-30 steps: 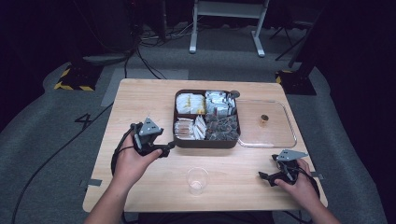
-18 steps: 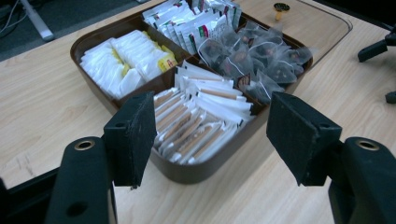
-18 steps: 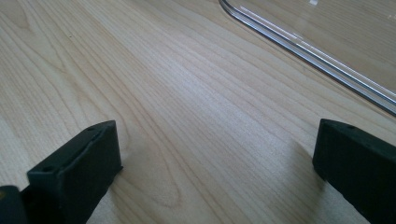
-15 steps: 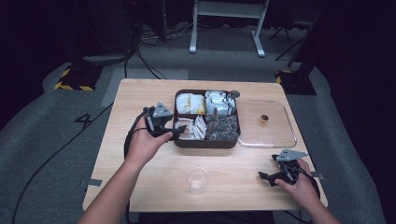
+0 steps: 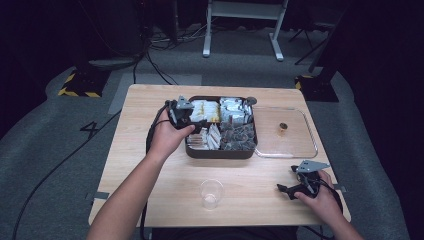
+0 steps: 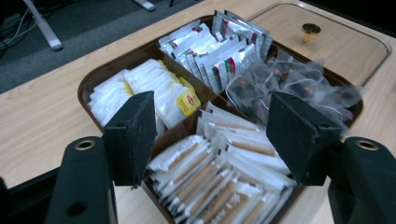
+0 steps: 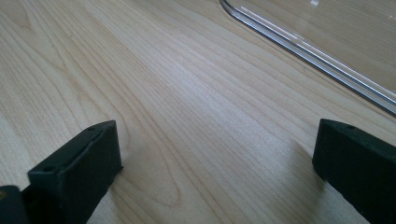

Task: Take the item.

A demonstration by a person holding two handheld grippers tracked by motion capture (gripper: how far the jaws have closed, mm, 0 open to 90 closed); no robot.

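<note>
A dark brown box [image 5: 220,152] with several compartments of packets stands mid-table: white tea bags with yellow tags [image 6: 154,88], silver sachets [image 6: 219,51], dark clear-wrapped pieces [image 6: 299,79] and paper stick packets [image 6: 219,172]. My left gripper [image 5: 192,122] hovers at the box's left edge, jaws open and empty; in the left gripper view my left gripper [image 6: 210,135] frames the stick packets and tea bags. My right gripper [image 5: 284,190] rests on the table near the front right corner, and in the right gripper view my right gripper [image 7: 215,163] stands open over bare wood.
A clear lid [image 5: 300,142] with a small gold knob [image 5: 282,128] lies flat right of the box. A clear plastic cup [image 5: 211,194] stands near the table's front edge. Cables trail from the left gripper off the table's left side.
My left hand has carried its gripper away from the table's left part, forward and right, up to the box's left edge. The right gripper has stayed put.
</note>
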